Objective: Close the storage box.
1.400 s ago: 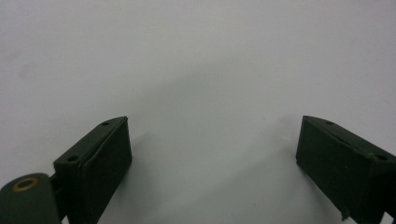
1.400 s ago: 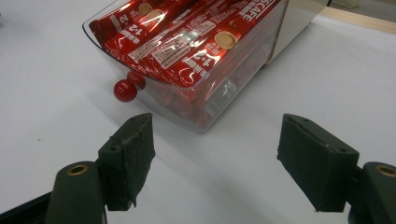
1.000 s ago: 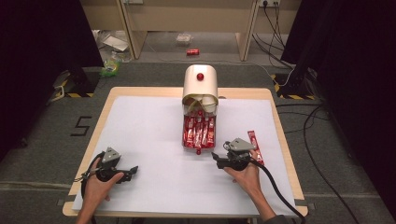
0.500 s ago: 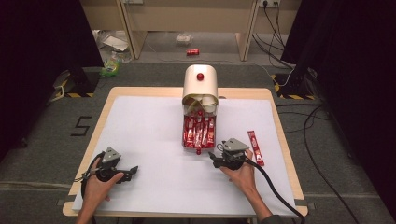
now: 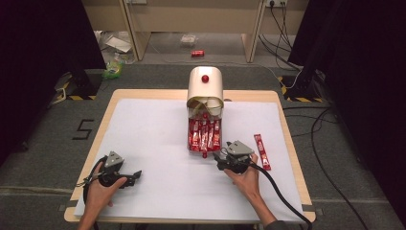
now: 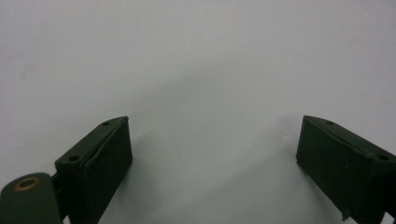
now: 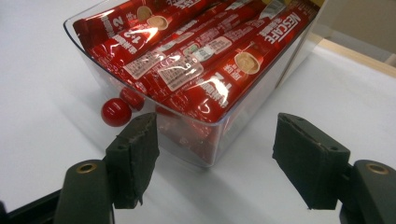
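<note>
A clear drawer (image 5: 203,135) packed with red coffee stick packets (image 7: 196,60) stands pulled out of a cream dispenser (image 5: 205,88) at the table's middle back. The drawer's front has a red ball knob (image 7: 116,112). My right gripper (image 5: 219,160) sits just off the drawer's front right corner. In the right gripper view, the right gripper (image 7: 215,158) is open, with its jaws on either side of that corner and not touching it. One loose red packet (image 5: 262,151) lies to its right. My left gripper (image 5: 135,175) rests at the near left; the left gripper (image 6: 212,154) is open over bare white surface.
The white-covered table (image 5: 153,129) has a wooden rim, and the person's hands reach in from its near edge. A black cable (image 5: 280,196) trails from the right gripper over the front right corner. On the floor beyond the table lie litter and a red packet (image 5: 197,53).
The right gripper has edged slightly left, closer to the drawer's front corner. The left gripper has stayed put.
</note>
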Demonstrator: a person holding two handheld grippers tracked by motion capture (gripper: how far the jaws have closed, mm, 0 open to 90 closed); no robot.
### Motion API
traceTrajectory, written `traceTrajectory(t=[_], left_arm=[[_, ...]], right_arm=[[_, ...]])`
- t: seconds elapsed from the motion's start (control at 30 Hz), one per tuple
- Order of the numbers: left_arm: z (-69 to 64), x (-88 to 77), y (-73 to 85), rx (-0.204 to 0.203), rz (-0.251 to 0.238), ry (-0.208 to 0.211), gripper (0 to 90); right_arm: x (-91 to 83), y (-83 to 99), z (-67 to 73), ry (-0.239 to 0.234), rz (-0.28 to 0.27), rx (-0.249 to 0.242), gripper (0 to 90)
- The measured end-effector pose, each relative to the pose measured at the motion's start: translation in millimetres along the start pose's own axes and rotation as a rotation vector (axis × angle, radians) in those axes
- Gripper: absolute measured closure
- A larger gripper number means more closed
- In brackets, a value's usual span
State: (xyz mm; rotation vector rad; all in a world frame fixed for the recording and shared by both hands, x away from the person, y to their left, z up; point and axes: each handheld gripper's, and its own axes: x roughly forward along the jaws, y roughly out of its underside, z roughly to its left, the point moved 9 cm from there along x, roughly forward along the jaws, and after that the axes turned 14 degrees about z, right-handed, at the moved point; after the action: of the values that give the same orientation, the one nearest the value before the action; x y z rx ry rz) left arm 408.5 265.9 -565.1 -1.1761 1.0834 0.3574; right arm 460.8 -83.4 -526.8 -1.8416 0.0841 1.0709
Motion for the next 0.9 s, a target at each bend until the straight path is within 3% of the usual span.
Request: traceTrajectory(t=[0.27, 0.63, 0.9], left_arm=[[0.0, 0.0, 0.0, 0.000, 0.000, -0.002, 9.6], [0.0, 0.0, 0.0, 0.000, 0.000, -0.001, 9.6], [0.0, 0.0, 0.0, 0.000, 0.000, -0.002, 9.6]], right_arm=[[2.5, -2.9, -2.1, 0.015, -0.015, -0.008, 30.0], [7.4, -18.1, -13.6, 0.002, -0.075, 0.069, 30.8], [13.8, -23.5, -21.7, 0.011, -0.073, 0.086, 29.8]])
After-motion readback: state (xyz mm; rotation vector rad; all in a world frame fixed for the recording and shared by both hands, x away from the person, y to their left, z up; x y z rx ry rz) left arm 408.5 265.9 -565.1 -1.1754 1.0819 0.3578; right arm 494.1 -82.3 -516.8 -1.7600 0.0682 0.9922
